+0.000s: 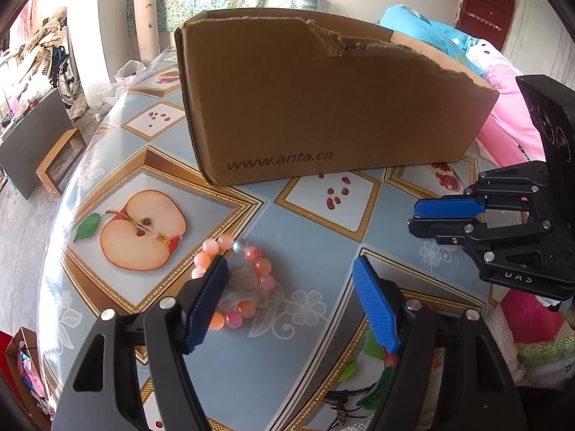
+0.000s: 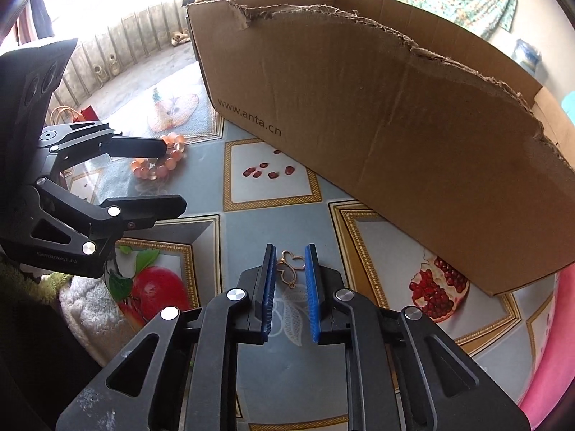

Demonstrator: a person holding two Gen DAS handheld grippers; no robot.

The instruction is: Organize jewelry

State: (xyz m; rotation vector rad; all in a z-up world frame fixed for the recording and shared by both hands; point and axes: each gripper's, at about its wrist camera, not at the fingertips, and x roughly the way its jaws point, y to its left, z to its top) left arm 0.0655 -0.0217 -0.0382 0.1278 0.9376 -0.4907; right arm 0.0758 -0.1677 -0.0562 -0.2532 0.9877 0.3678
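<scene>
Glossy fruit-print tablecloth (image 1: pixel 309 323), round pink beads (image 1: pixel 235 280), torn corrugated box (image 1: pixel 323 107)

Box interior: hidden in both views behind the tall front wall of the cardboard box (image 1: pixel 323 107).

Bead bracelet (image 1: pixel 233 280): near side partly covered by the left hand-held gripper (image 1: pixel 291 298) finger; in the right wrist view a black finger crosses it.

Gold pendant (image 2: pixel 290 268): too small to tell whether the pads touch it.

Bench (image 1: pixel 305 341): near edge cut off.
</scene>
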